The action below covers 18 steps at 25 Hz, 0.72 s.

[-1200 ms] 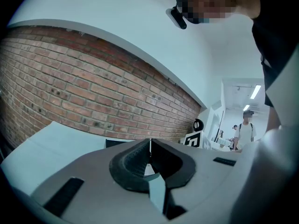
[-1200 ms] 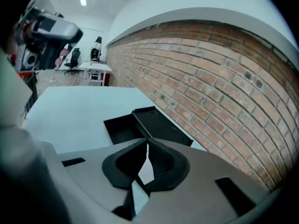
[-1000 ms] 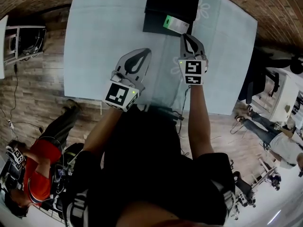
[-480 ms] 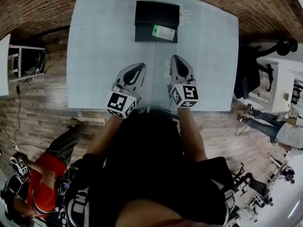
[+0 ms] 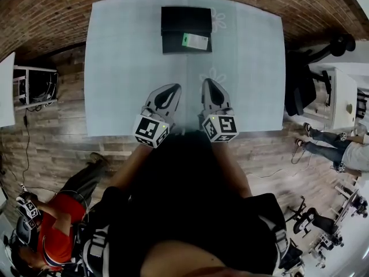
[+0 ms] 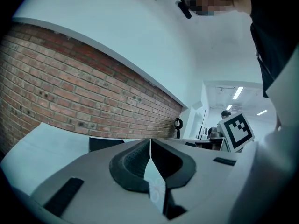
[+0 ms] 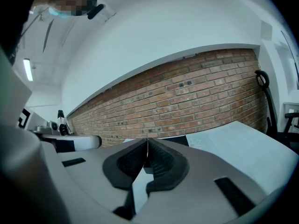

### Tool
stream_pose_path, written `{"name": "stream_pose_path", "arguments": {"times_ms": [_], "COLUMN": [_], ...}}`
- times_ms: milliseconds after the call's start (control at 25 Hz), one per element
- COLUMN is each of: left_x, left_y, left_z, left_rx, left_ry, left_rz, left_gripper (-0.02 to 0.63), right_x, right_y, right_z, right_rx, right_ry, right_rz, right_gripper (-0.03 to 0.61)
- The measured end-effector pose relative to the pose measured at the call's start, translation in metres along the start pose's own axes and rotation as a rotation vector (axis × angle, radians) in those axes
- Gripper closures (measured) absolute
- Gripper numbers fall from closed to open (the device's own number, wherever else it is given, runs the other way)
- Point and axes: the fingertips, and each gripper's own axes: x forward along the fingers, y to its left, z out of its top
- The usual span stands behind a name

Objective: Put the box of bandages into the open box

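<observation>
An open black box [image 5: 185,22] lies at the far middle of the pale table [image 5: 121,68]. Inside it, near its front right part, rests a small white box of bandages [image 5: 195,41] with a green end. My left gripper [image 5: 174,88] and my right gripper [image 5: 206,83] sit side by side near the table's front edge, well short of the black box. Both are shut with nothing between their jaws. In the left gripper view [image 6: 150,141] the black box [image 6: 105,144] shows as a dark strip beyond the jaws. The right gripper view [image 7: 147,141] shows touching jaw tips.
A brick wall [image 5: 52,4] runs behind the table. Wooden floor [image 5: 52,143] lies to the left, with a person in red [image 5: 49,235] seated there. A black chair [image 5: 300,79] and white furniture [image 5: 337,105] stand to the right.
My right gripper has drawn back from the black box toward the table's front edge, leaving the bandage box inside. The left gripper stayed near the front edge. The head view shifted.
</observation>
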Motion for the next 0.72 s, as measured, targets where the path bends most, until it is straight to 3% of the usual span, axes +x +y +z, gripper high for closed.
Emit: {"name": "stream_pose_path", "arguments": {"times_ms": [720], "left_x": [0.000], "left_y": [-0.005], "left_z": [0.002], "left_rx": [0.007], "left_ry": [0.008], "left_rz": [-0.033], "left_gripper": [0.574], "right_x": [-0.008], "right_y": [0.005], "right_z": [0.008], "right_rx": [-0.033], "right_ry": [-0.019], "right_rz": [-0.015], "right_gripper": [0.552]}}
